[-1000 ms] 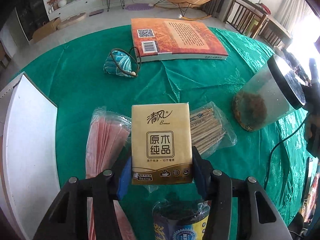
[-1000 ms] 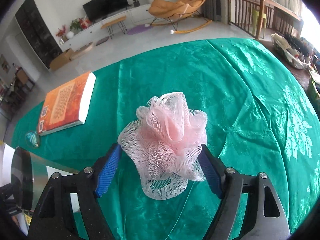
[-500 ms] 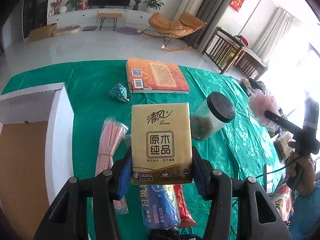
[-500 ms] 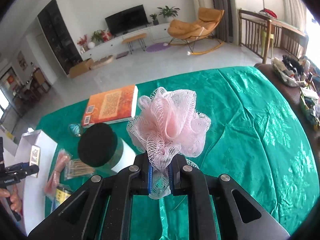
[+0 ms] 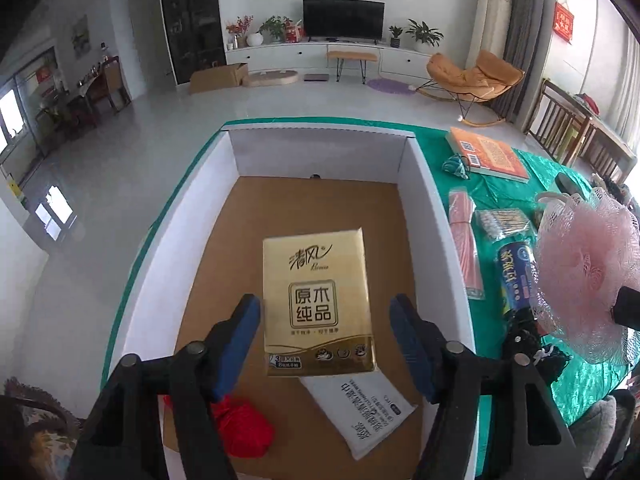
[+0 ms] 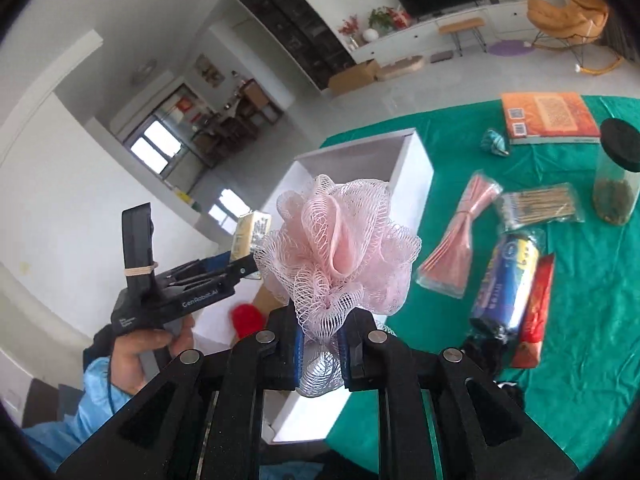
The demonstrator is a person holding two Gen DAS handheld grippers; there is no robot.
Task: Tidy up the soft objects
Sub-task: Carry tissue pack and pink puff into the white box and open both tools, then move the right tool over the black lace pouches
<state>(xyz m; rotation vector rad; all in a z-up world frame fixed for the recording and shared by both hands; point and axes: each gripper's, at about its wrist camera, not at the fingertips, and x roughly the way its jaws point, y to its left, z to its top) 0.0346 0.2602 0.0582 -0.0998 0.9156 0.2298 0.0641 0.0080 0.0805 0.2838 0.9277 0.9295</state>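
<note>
- Gold wrapper: the tissue pack (image 5: 318, 304) sits between the blue pads of the left gripper (image 5: 325, 322), over the brown floor of the white box (image 5: 436, 216). The jaws are opening, and a gap shows on each side of the pack, so the pads no longer press it.
- In the box, below the pack: a red bundle (image 5: 240, 428) at the near left and a white printed packet (image 5: 360, 412) just right of it, both on the floor.
- Right of the box, on the green tablecloth (image 5: 516, 184): a pink packet (image 5: 464, 252), a bag of sticks (image 5: 504, 220), then a blue roll (image 5: 516, 276). Farther back lie a small teal pouch (image 5: 456, 166) and an orange book (image 5: 488, 154), close together.
- Far right edge of the left view: the pink mesh sponge (image 5: 588, 276) hangs in the air beside the box.
- Right view, left side: a hand (image 6: 148, 354) in a light blue sleeve holds the left gripper, the pack's edge showing at its tips.
- Centre: the right gripper (image 6: 322, 350) is clamped on the sponge's gathered base, with the jaws easing slightly apart and the mesh between them; the puff stands above the box's right wall.
- Right: a red packet (image 6: 536, 308) beside the roll, and a black-lidded jar (image 6: 618, 176) near the book.
</note>
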